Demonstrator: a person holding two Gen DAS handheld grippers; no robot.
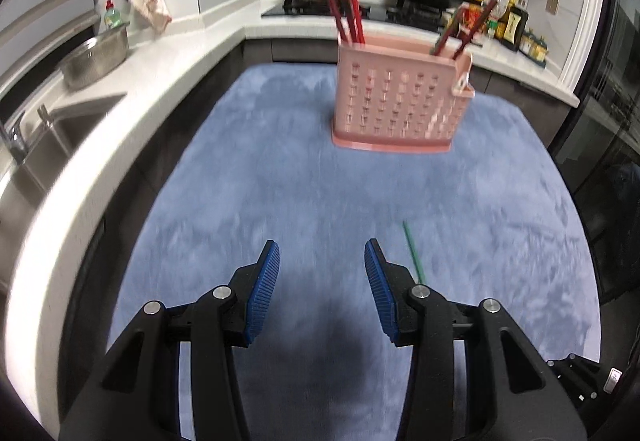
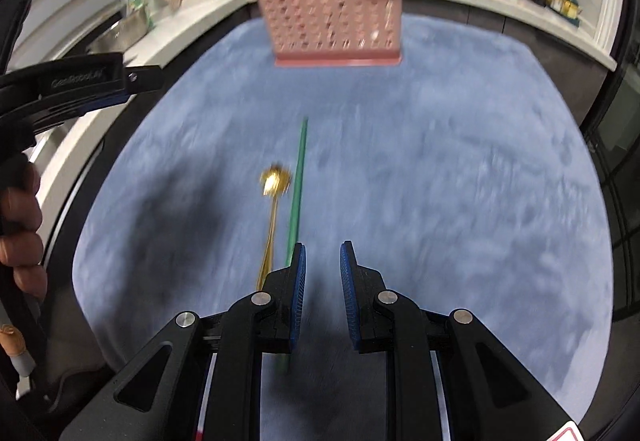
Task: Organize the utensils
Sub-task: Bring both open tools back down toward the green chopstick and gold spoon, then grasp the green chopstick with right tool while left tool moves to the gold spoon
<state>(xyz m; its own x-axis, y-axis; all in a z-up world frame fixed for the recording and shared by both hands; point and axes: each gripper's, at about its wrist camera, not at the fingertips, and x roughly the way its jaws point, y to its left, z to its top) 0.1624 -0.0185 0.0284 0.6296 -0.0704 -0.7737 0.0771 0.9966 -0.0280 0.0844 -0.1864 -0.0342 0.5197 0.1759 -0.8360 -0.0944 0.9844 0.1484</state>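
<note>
Two utensils lie loose on the blue-covered table [image 2: 460,181]: a green chopstick [image 2: 297,193] and a gold spoon [image 2: 272,209], side by side, almost touching, both w/ long axes running roughly away from the right wrist cam toward the pink utensil holder [image 2: 332,17] at the far end. Holder already carries several red chopsticks [image 1: 348,9]. Right hand-held gripper [image 2: 322,261] hovers just right of the green stick, jaws partly open w/ a modest gap, nothing between them; the stick's near end passes beside and under the left pad [image 2: 298,281], so it sits outside the gap, not in it. Left hand-held gripper [image 1: 322,269] has jaws wider apart, also empty; in its view only the far stretch of the green stick shows, just off to its right. Judgement: right side is nearer and better lined up; a small shift leftward should bring the stick btwn the pads, closing across its thin axis. Spoon so close by could get nudged or pinched along w/ it. Frames are motion-blurred, so height above the cloth can't be told.
</note>
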